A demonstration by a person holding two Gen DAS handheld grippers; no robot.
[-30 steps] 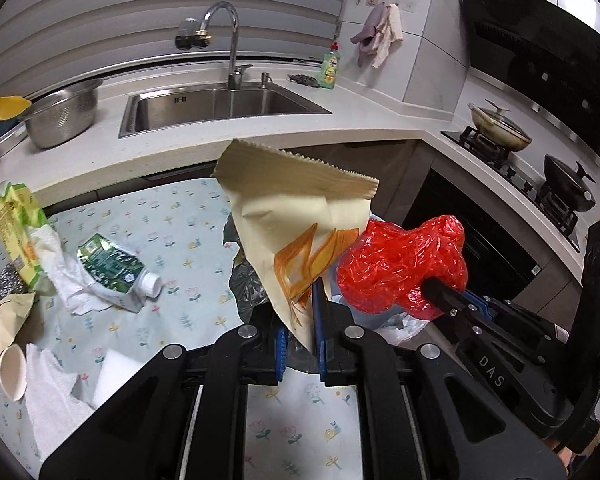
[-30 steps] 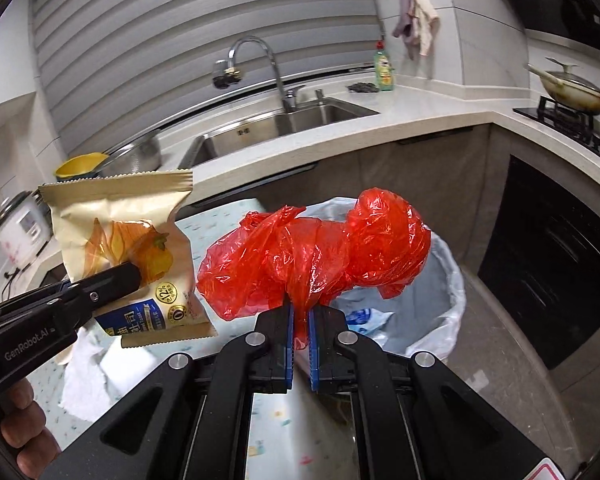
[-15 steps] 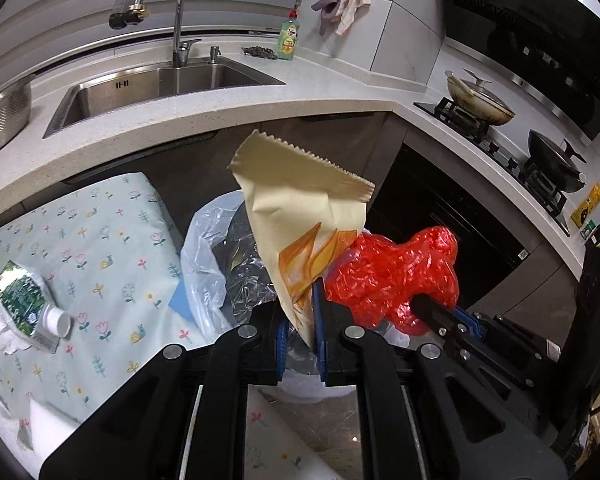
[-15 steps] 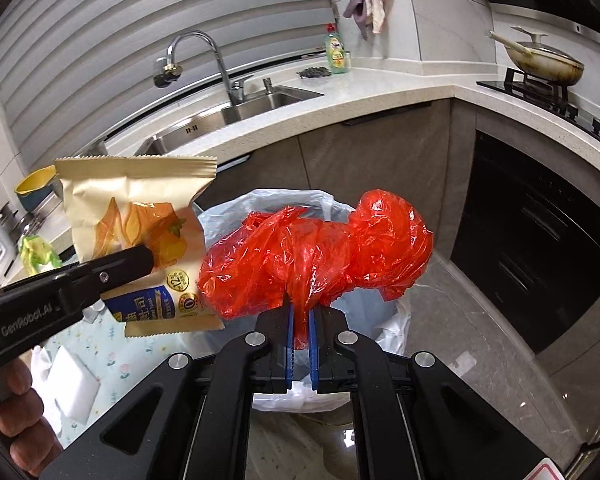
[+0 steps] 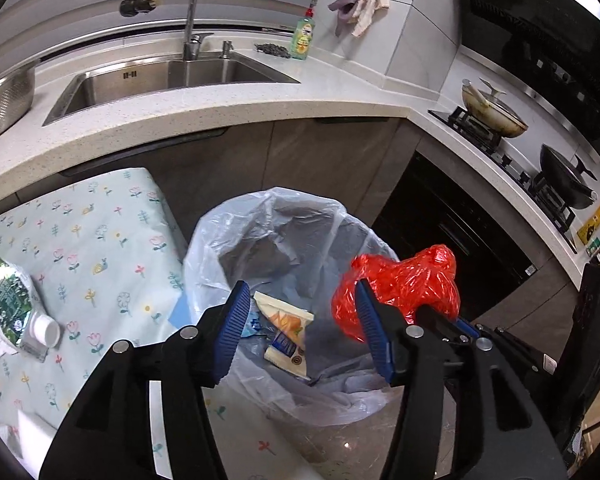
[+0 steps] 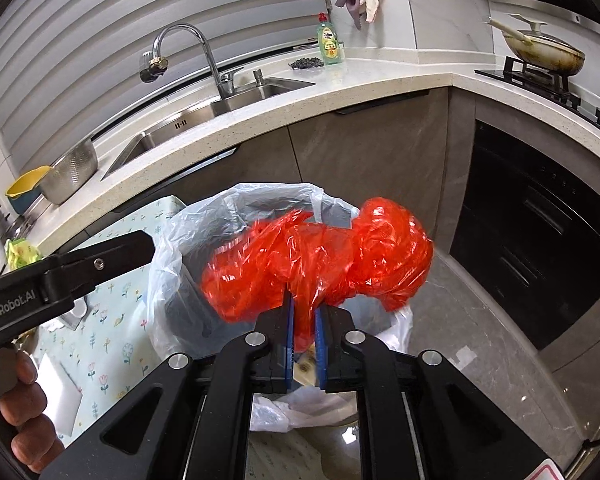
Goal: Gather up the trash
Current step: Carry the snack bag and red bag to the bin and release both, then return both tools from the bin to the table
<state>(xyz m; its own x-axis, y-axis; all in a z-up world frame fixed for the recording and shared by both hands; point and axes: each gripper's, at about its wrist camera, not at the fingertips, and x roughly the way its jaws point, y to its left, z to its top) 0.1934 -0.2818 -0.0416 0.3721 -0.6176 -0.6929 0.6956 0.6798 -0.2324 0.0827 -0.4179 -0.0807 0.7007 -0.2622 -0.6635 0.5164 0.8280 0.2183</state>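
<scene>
My left gripper is open and empty above the bin, which is lined with a clear bag. The yellow snack bag lies inside the bin. My right gripper is shut on a crumpled red plastic bag and holds it over the bin. The red bag also shows in the left wrist view, to the right of my left fingers. The left gripper's finger shows at the left of the right wrist view.
A table with a floral cloth stands left of the bin, with a green pouch and crumpled tissue on it. Behind are the counter, sink and a stove with pans.
My left gripper has opened and the yellow snack bag has dropped into the bin. Both grippers have moved further over the bin. The right gripper still holds the red bag.
</scene>
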